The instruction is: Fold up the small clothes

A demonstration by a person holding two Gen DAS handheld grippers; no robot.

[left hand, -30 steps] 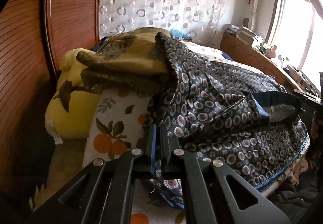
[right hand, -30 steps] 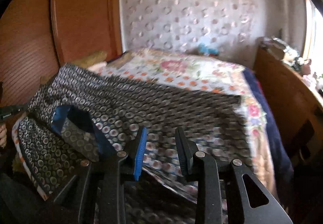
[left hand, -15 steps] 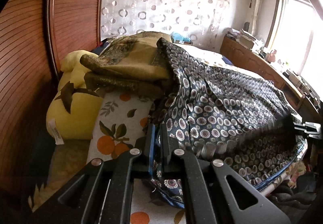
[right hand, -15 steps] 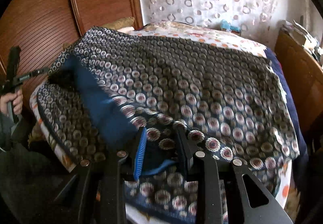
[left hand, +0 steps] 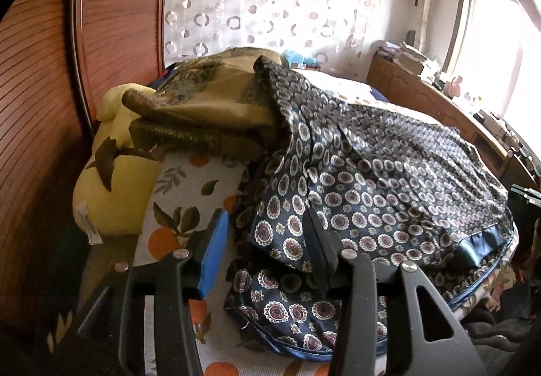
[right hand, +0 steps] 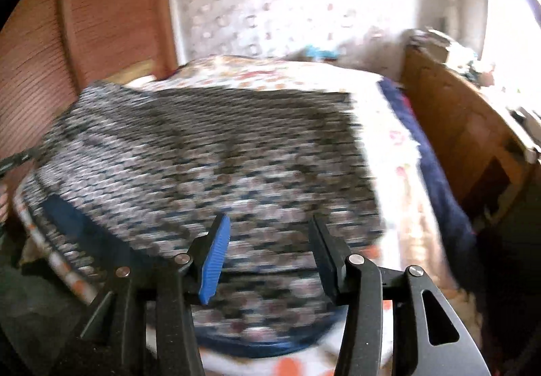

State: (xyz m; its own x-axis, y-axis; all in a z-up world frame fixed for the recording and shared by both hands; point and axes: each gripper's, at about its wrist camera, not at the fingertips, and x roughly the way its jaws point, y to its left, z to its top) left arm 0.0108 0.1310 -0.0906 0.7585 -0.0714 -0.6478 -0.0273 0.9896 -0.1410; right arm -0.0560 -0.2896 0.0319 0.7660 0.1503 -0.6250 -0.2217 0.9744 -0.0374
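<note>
Both tools have just let go of the garment (left hand: 372,173). The left tool (left hand: 267,254) now has its fingers wide apart, with the near corner of the cloth lying loose between them, while half a second ago the fingers were pressed together on that corner. The right tool (right hand: 267,257) is also wide apart and holds nothing; in the earlier picture it was narrower and closed around a fold of the hem, with the blue inner side turned up. Now the garment lies spread across the bed (right hand: 389,112), mostly flat, its far left part resting over the brown blanket (left hand: 209,105) and the yellow pillow (left hand: 108,179) near the headboard. The blue lining shows only as a strip at the near right edge in the left view. The right view is blurred, so this tool is probably moving fast, and fine details of the cloth cannot be read there. In my judgement one fold is finished and laid down, and the release means the person can take new grip points for the next fold. The garment is still large, so more folds seem needed.
</note>
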